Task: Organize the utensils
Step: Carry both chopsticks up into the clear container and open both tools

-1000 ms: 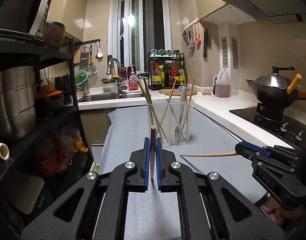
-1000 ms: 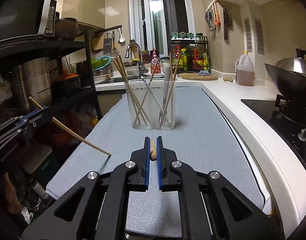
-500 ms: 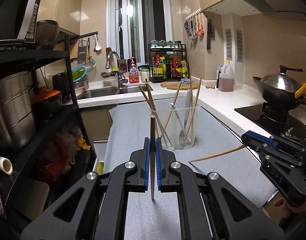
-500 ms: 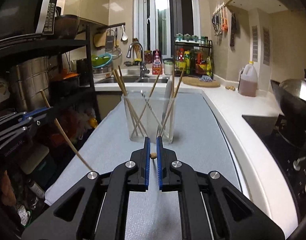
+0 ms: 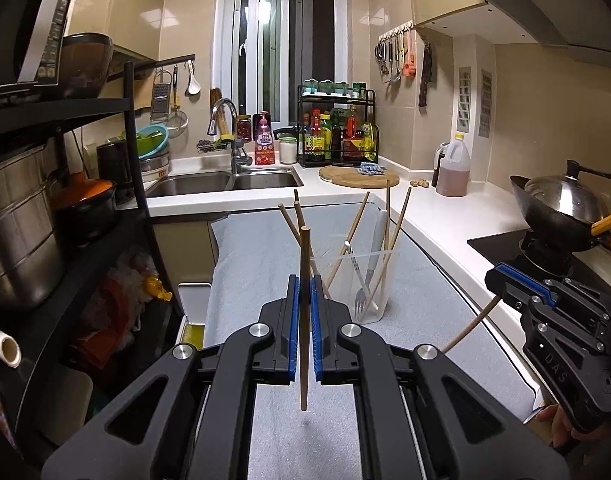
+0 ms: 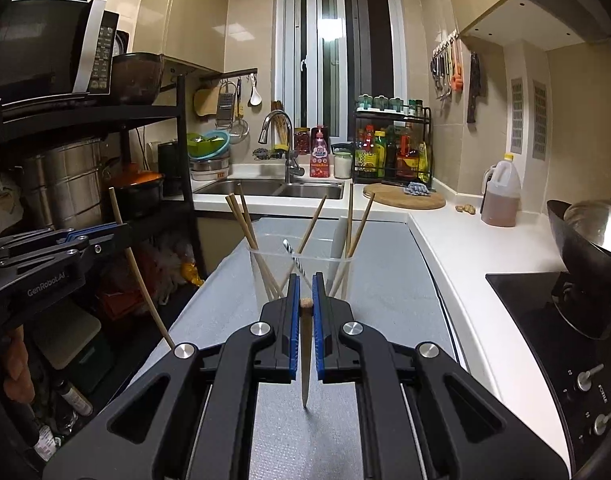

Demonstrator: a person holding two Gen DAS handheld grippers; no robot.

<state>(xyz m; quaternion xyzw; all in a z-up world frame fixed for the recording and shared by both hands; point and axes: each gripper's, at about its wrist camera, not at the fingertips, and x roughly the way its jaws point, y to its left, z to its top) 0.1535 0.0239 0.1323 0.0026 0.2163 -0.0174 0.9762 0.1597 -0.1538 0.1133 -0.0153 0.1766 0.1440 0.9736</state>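
1. A narrow kitchen worktop (image 5: 265, 248) covered by a grey mat runs toward a sink at its far edge.
2. A clear plastic cup (image 5: 379, 280) stands near the middle of the mat, holding several wooden chopsticks and a fork (image 5: 360, 300), all leaning against its rim.
3. The left gripper (image 5: 304, 320) is closed on one wooden chopstick (image 5: 304, 272), held nearly upright at its middle, thick end up, tip hanging clear above the mat.
4. The right gripper (image 6: 305, 322) is likewise clamped on a second chopstick (image 6: 305, 360), gripped close to its blunt top, so most of its length hangs down toward the mat.
5. Both grippers are on the near side of the cup, the left one off to its left.
6. The chopsticks look light, stiff and smooth; a thin round stick may pivot or slip between flat pads. A hold near the middle, as on the left, seems steadier than one near the end.
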